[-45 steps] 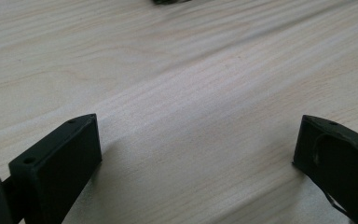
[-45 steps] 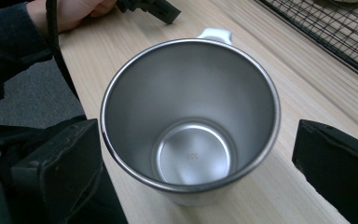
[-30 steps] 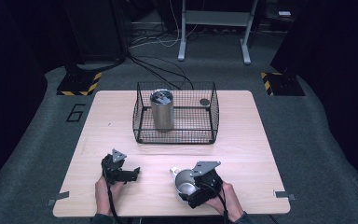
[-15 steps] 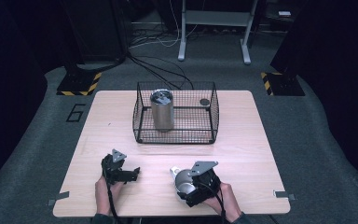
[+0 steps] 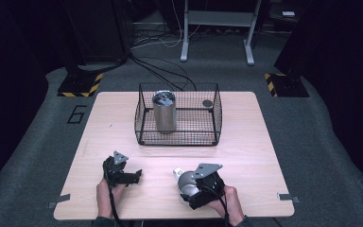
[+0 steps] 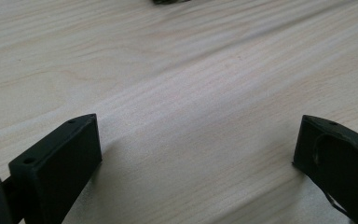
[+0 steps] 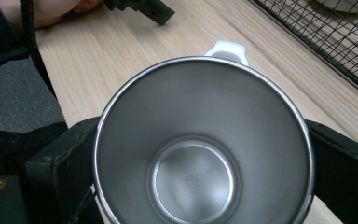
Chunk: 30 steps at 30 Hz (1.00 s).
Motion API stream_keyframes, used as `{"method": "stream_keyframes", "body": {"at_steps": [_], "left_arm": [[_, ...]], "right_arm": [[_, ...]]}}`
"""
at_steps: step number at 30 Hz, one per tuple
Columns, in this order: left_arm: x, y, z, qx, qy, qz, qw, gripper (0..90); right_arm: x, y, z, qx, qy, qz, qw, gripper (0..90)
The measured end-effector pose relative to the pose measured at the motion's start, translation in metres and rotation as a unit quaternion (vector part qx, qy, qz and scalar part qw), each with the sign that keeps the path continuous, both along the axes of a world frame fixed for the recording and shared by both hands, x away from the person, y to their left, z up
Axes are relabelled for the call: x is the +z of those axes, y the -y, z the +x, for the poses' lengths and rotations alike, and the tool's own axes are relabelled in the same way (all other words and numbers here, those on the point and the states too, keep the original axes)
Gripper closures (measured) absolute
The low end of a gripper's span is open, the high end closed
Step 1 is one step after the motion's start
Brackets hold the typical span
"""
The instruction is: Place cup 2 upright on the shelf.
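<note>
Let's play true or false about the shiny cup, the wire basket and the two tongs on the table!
1. The right tongs are clamped around a steel cup. True.
2. The cup has water in it. False: the right gripper view looks straight into it and its bottom is bare metal.
3. The left tongs are open with nothing between them. True: bare wooden table shows between the two black jaws.
4. The wire basket lies tipped on its side. False: it stands upright at the far middle of the table.
5. A tall metal cylinder stands upright inside the basket. True.
6. The left tongs are holding the tall cylinder. False: they rest near the front edge of the table, far from the basket.
</note>
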<state>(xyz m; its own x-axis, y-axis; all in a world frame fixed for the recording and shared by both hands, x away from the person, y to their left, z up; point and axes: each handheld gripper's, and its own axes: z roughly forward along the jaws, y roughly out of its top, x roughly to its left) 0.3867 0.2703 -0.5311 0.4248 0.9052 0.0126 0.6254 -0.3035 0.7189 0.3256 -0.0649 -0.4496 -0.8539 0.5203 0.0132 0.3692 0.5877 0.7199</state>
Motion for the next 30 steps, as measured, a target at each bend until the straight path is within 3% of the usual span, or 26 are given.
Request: {"method": "stream_keyframes", "body": {"at_steps": [12,30], "left_arm": [[0.001,0.000,0.000,-0.001,-0.003,0.002,1.0000,0.3],[0.000,0.001,0.000,0.004,0.002,-0.004,1.0000,0.3]], "right_arm": [[0.015,0.008,0.008,-0.007,0.019,0.005,0.9998,5.3],[0.038,0.023,0.028,-0.034,0.023,0.012,0.9991,5.4]]}}
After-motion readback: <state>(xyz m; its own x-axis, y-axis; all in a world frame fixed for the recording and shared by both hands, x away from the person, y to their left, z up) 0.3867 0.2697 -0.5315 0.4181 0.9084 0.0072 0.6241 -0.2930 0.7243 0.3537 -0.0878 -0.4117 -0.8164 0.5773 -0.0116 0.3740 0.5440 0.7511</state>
